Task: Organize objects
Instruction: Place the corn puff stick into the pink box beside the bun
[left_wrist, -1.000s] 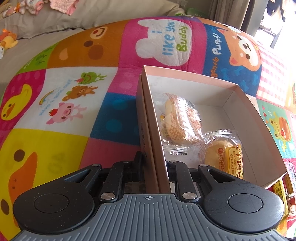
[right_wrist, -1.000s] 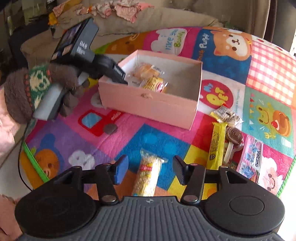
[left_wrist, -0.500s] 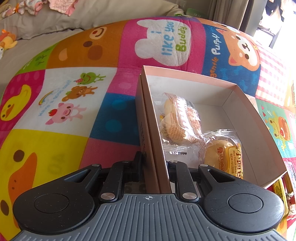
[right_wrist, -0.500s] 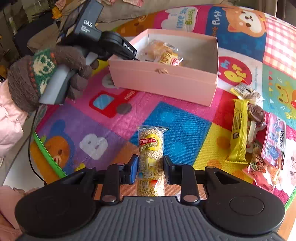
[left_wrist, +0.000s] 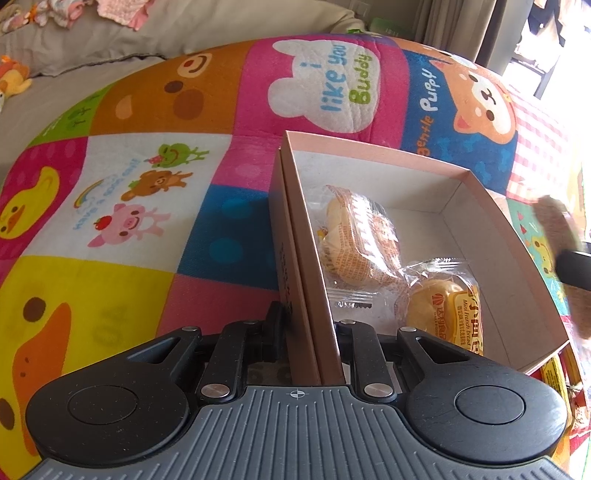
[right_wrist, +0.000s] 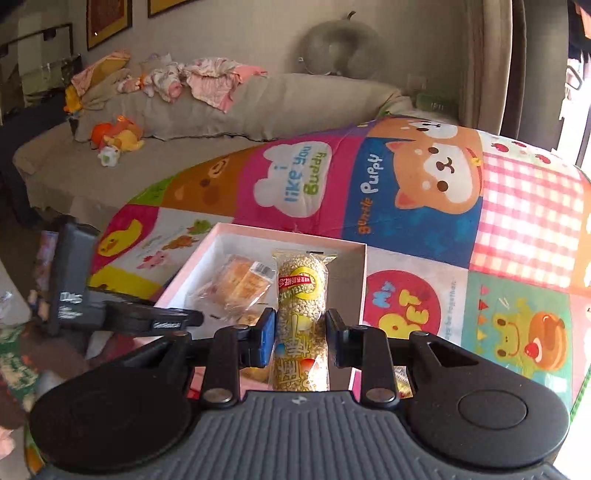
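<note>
A pink cardboard box (left_wrist: 491, 221) sits open on the colourful play mat and also shows in the right wrist view (right_wrist: 218, 243). Two wrapped bread buns (left_wrist: 362, 243) (left_wrist: 443, 314) lie inside it. My left gripper (left_wrist: 310, 325) is shut on the box's left wall. My right gripper (right_wrist: 300, 334) is shut on a puffed-grain snack roll (right_wrist: 301, 291) and holds it raised over the box's near side. The left gripper's body (right_wrist: 122, 314) shows at the box's left edge in the right wrist view.
The play mat (right_wrist: 424, 192) covers the round table. A grey sofa (right_wrist: 184, 118) with clothes and soft toys stands behind it. More snack packets (left_wrist: 554, 373) lie beyond the box's right corner. The person's brown glove (left_wrist: 557, 229) shows blurred at the right edge.
My right gripper closed on the snack roll, lifted it off the mat and carried it forward over the box. My left gripper has stayed clamped on the box wall.
</note>
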